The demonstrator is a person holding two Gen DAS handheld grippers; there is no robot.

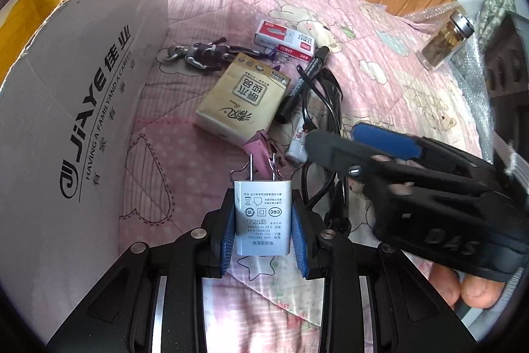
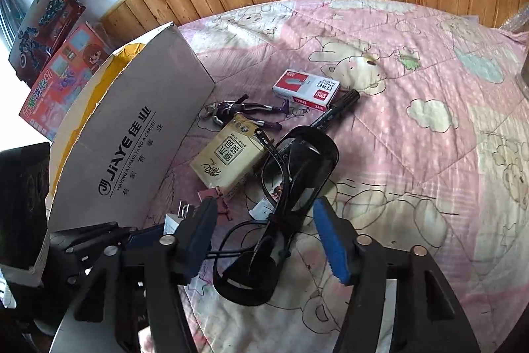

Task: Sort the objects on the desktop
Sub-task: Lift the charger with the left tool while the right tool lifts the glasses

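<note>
My left gripper (image 1: 262,197) is shut on a white plug charger (image 1: 263,220), prongs pointing away, held above the pink bedspread (image 1: 380,32). In the right wrist view my right gripper (image 2: 264,204) stands open. A pair of black glasses (image 2: 297,161) lies folded on the bedspread between its blue pads (image 2: 330,240), with a gap on each side. A thin black cord (image 2: 231,230) runs from the glasses. From the left wrist view the right gripper (image 1: 334,134) hovers over the glasses (image 1: 327,88). The left gripper (image 2: 99,240) shows at the lower left of the right wrist view.
A tall grey cardboard box (image 1: 82,108) stands open at the left. On the bedspread lie a tan tissue pack (image 1: 241,98), a red staple box (image 1: 284,38), a black marker (image 1: 304,81), a figure keychain (image 1: 201,53), a pink clip (image 1: 258,151) and a white tube (image 1: 297,144). A glass jar (image 1: 443,42) stands far right.
</note>
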